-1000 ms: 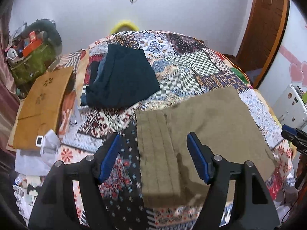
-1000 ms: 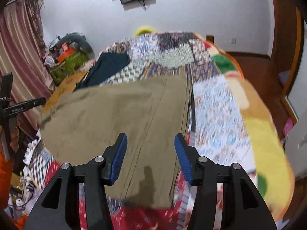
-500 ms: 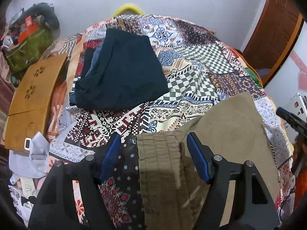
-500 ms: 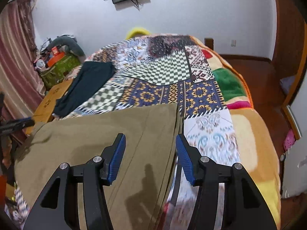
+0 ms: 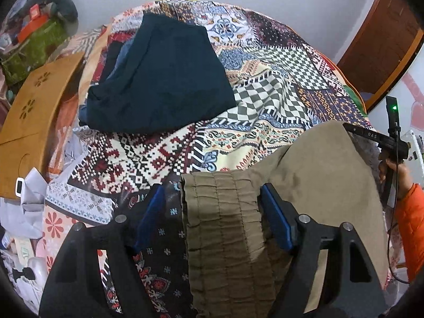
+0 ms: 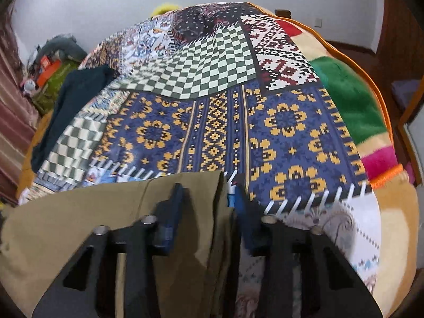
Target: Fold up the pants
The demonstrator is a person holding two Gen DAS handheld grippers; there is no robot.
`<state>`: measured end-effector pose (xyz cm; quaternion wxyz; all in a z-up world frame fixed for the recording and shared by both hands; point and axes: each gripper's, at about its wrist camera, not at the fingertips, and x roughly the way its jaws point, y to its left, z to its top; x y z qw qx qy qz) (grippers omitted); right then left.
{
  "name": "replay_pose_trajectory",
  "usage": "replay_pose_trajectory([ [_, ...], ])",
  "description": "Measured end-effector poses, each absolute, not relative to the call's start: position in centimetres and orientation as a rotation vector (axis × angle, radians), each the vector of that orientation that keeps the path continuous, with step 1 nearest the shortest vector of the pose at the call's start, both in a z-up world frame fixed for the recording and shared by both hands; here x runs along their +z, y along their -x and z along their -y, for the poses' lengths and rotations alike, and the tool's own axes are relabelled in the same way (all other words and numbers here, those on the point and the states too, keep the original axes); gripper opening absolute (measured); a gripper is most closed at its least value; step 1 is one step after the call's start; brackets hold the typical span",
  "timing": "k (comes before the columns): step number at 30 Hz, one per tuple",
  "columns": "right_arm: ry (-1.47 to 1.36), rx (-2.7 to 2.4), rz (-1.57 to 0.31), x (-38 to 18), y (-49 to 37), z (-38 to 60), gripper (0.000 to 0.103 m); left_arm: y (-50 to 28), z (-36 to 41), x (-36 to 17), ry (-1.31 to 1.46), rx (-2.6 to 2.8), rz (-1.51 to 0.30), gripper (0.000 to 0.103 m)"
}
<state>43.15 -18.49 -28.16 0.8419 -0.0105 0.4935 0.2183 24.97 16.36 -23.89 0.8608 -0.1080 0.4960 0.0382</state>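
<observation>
Olive-brown pants (image 5: 318, 180) lie on a patchwork bedspread (image 5: 265, 79), with the gathered elastic waistband (image 5: 222, 225) nearest in the left wrist view. My left gripper (image 5: 212, 206) is open, its blue pads either side of the waistband's end. In the right wrist view the pants (image 6: 79, 225) fill the lower left. My right gripper (image 6: 208, 206) is open low over the hem edge, the cloth's folded edge between its fingers. The right gripper also shows in the left wrist view (image 5: 381, 140) at the far end of the pants.
A folded dark teal garment (image 5: 164, 79) lies further back on the bed, also in the right wrist view (image 6: 71, 98). A wooden board (image 5: 29, 111) and cluttered bags (image 5: 34, 34) are on the left. A wooden door (image 5: 384, 39) is at the right. The bed edge (image 6: 384, 106) curves on the right.
Both grippers have moved forward and down onto the ends of the pants. The right jaws have narrowed around the hem edge. The pants appear to have bunched up slightly.
</observation>
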Motion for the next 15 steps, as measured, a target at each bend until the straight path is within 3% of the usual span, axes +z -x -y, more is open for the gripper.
replay_pose_trajectory([
  [1, 0.050, 0.452, -1.040, -28.4, -43.1, 18.4, 0.016, -24.9, -16.4, -23.9, 0.225, 0.086, -1.031, 0.068],
  [3, 0.080, 0.454, -1.044, -28.9, -43.0, 18.5, 0.013, -24.8, -16.4, -24.1, 0.233, 0.082, -1.020, 0.062],
  [10, 0.166, 0.423, -1.056, -29.8, -43.0, 18.0, 0.002, -24.1, -17.8, -24.5, 0.283, 0.173, -0.989, 0.061],
  [15, 0.237, 0.409, -1.046, -29.3, -42.8, 17.1, 0.003, -24.1, -18.2, -24.2, 0.303, 0.156, -1.008, 0.061],
])
